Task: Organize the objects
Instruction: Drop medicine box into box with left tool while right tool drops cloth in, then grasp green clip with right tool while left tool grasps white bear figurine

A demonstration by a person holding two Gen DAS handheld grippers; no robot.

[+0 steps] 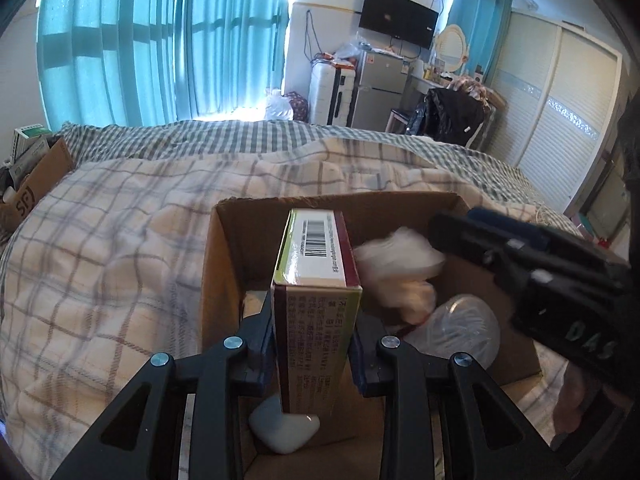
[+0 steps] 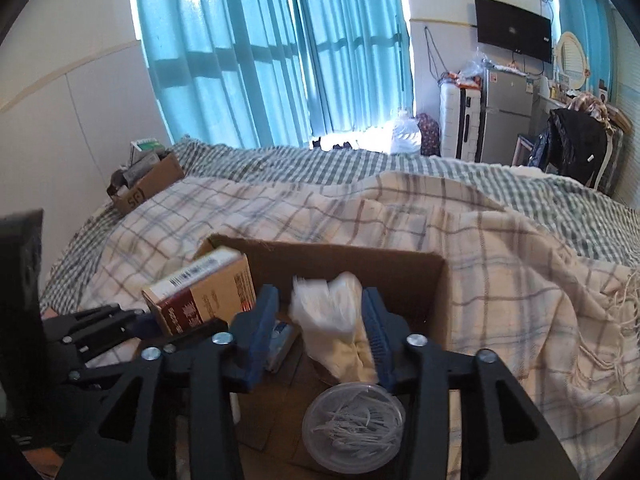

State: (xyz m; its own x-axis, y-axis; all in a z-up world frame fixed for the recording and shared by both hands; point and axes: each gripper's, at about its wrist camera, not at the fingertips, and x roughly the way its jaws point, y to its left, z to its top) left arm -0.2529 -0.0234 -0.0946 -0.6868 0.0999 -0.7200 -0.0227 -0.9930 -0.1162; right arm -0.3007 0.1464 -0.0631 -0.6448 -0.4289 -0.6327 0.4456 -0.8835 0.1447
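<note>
Medicine carton [image 1: 316, 312], barcode side up, sits clamped in the left claw [image 1: 316, 344] above the open cardboard box [image 1: 224, 264] on the bed [image 1: 100, 240]. Below it lie a white pebble-shaped case [image 1: 284, 432], a wad of white tissue [image 2: 332, 320] and a clear round tub [image 2: 354, 424]. The right claw [image 2: 320, 332] hangs with jaws apart around the tissue. If the carton is dropped on end it could topple onto the tub, or the two claws could collide inside the box.

Black hand-held gripper [image 1: 316, 344] frames, blue finger pads [image 2: 378, 334], silver screws [image 1: 233, 343], white "DAS" marking [image 1: 591, 342].
</note>
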